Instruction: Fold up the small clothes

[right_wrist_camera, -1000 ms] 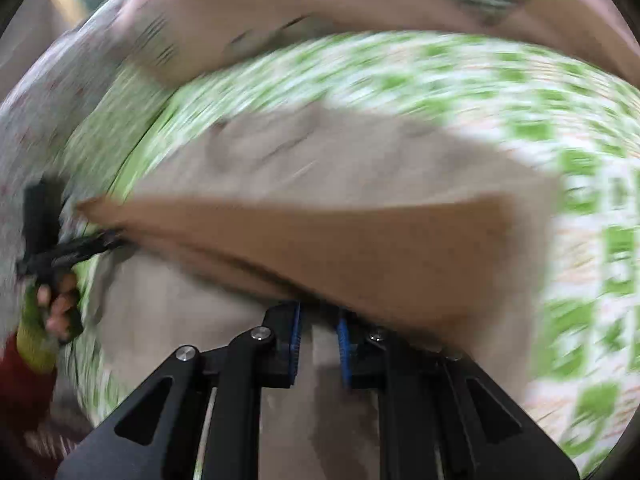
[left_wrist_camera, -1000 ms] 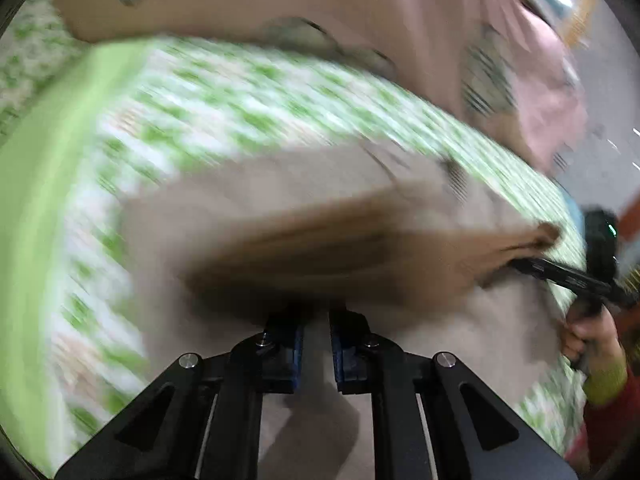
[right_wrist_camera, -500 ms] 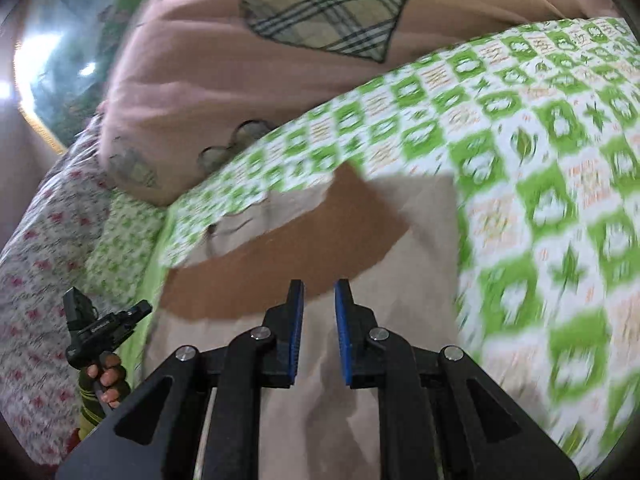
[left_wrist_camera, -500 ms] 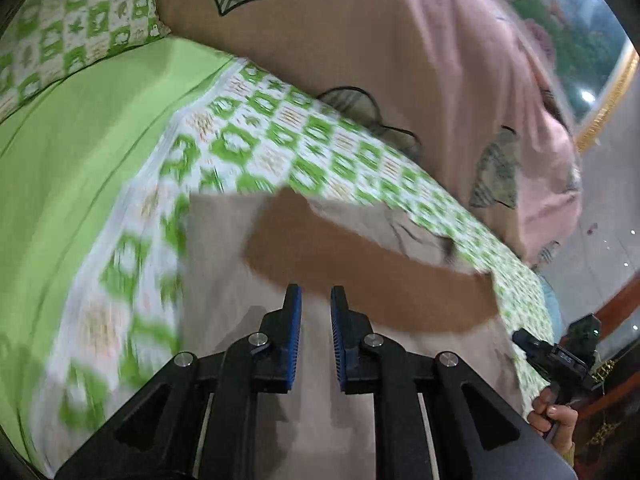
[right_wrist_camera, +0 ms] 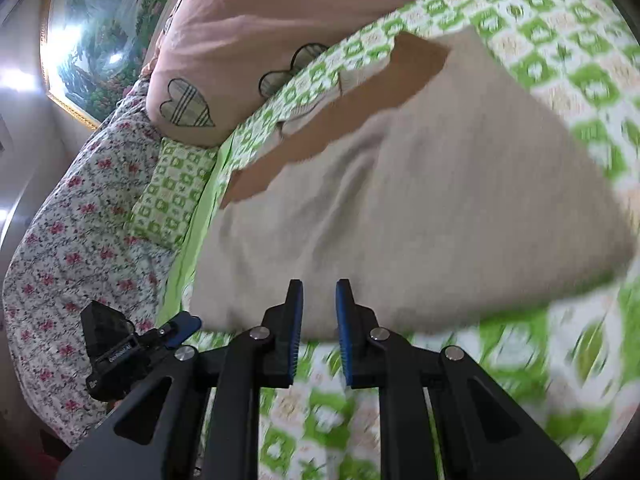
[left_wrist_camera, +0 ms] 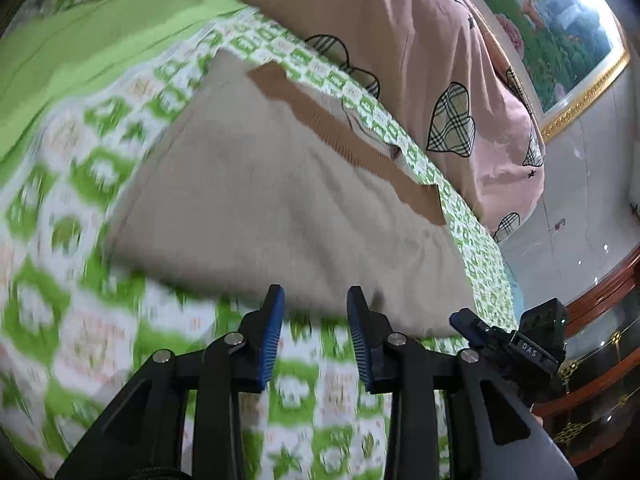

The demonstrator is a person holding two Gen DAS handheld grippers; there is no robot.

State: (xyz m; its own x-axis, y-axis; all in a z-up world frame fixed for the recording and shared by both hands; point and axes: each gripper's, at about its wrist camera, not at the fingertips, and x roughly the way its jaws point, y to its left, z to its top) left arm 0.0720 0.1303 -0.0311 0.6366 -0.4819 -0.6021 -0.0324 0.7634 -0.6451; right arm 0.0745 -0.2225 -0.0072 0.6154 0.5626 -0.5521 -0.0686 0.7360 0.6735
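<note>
A beige garment with a brown band along its far edge lies flat on the green-and-white checked bedspread. My left gripper hovers just short of the garment's near edge. Its jaws are opening and only bedspread shows between them. In the right wrist view the same garment and its band fill the middle. My right gripper stands at the near edge, pads a narrow gap apart with nothing gripped. Each view shows the other gripper off to the side.
A pink quilt with plaid hearts is heaped beyond the garment. A plain green sheet lies at the far left. A floral cover and a green checked pillow lie left. A framed picture and wooden furniture stand beyond the bed.
Both grippers held the brown-banded edge lifted a second ago. They have let it go and drawn back to the garment's near edge. The left jaws have widened.
</note>
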